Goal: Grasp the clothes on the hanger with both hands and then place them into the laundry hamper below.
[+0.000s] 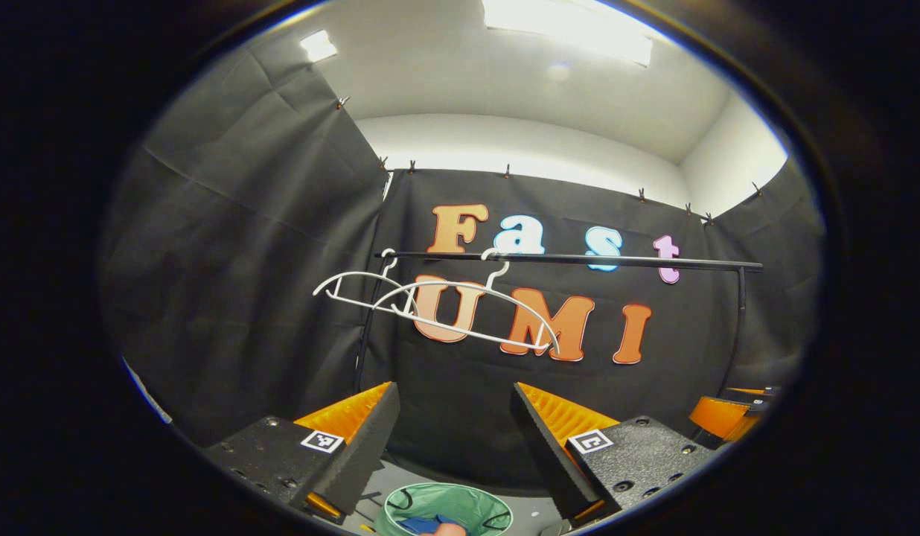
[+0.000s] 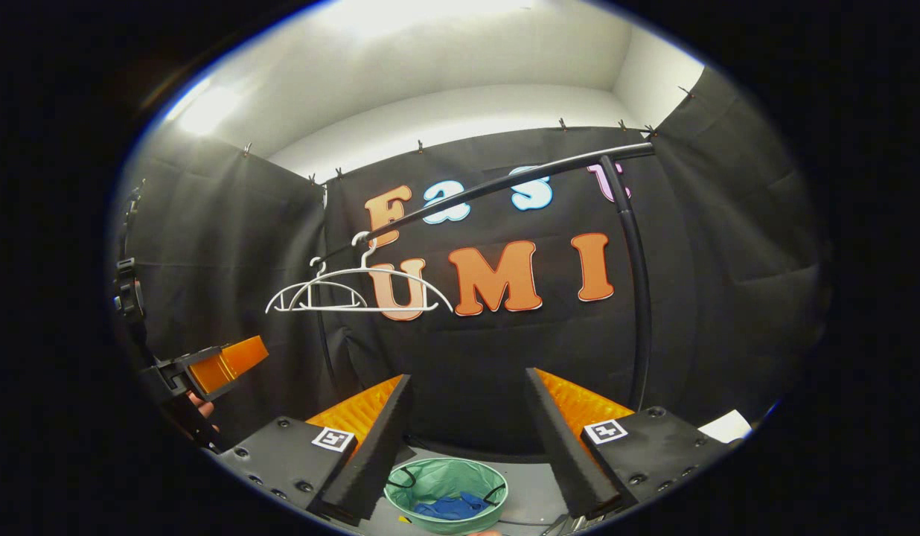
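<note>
In the left gripper view, my left gripper (image 1: 454,439) stands with its fingers spread wide and nothing between them. Below and between the fingers I see the laundry hamper (image 1: 400,500), a round green mesh container on the pale floor, with dark loop handles at its rim. A blue garment (image 1: 423,525) lies inside it, partly cut off at the lower edge of the view.

In the right gripper view, my right gripper (image 2: 467,428) is likewise spread wide and grips nothing. The laundry hamper (image 2: 445,476) sits on the floor between the fingers, and the blue garment (image 2: 452,507) lies crumpled at its bottom, toward the near side. The rest of the hamper interior shows bare green lining.

Above, a black clothes rail (image 1: 572,259) runs across the booth in front of the black cloth wall. Two white hangers hang from it near its left end, both bare: the nearer hanger (image 1: 475,313) and a second hanger (image 1: 356,286) just behind it. In the right gripper view the same rail (image 2: 505,186) bends down to an upright post, with the hangers (image 2: 359,290) overlapping.

The left gripper (image 2: 225,365) also shows at the left edge of the right gripper view, held by a hand (image 2: 203,408).
</note>
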Demonstrator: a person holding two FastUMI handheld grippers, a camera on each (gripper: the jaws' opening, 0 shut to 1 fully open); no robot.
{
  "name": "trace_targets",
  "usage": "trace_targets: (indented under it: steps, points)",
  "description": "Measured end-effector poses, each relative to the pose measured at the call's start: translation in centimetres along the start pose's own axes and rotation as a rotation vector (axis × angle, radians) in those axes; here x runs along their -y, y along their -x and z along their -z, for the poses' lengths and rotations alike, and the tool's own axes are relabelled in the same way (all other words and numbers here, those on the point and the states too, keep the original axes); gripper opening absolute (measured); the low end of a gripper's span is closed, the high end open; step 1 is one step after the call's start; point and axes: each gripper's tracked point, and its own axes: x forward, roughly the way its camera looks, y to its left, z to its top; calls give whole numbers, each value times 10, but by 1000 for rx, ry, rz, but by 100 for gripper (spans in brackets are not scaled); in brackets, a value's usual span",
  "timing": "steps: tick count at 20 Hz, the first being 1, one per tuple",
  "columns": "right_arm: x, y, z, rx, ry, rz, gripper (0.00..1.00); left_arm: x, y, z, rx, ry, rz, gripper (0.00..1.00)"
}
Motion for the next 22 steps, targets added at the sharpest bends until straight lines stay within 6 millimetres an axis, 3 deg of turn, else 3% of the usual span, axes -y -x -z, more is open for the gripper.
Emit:
trace_targets:
  steps: [1,2,4,6,21,22]
  points:
    - [-1,0,1,-3,-1,-2,100,0,1,0,-1,4,4,94]
    - [-1,1,0,-4,-1,-3,97,0,1,1,-2,5,9,94]
    - [-1,4,-2,2,1,0,100,0,3,1,-1,-2,15,91]
    - [0,5,-2,3,4,3,97,2,4,-1,7,-11,22,95]
    - [1,8,-2,1,-5,6,97,3,8,1,13,-19,57,94]
    - [1,9,-2,2,-5,8,92,3,9,1,12,-18,59,94]
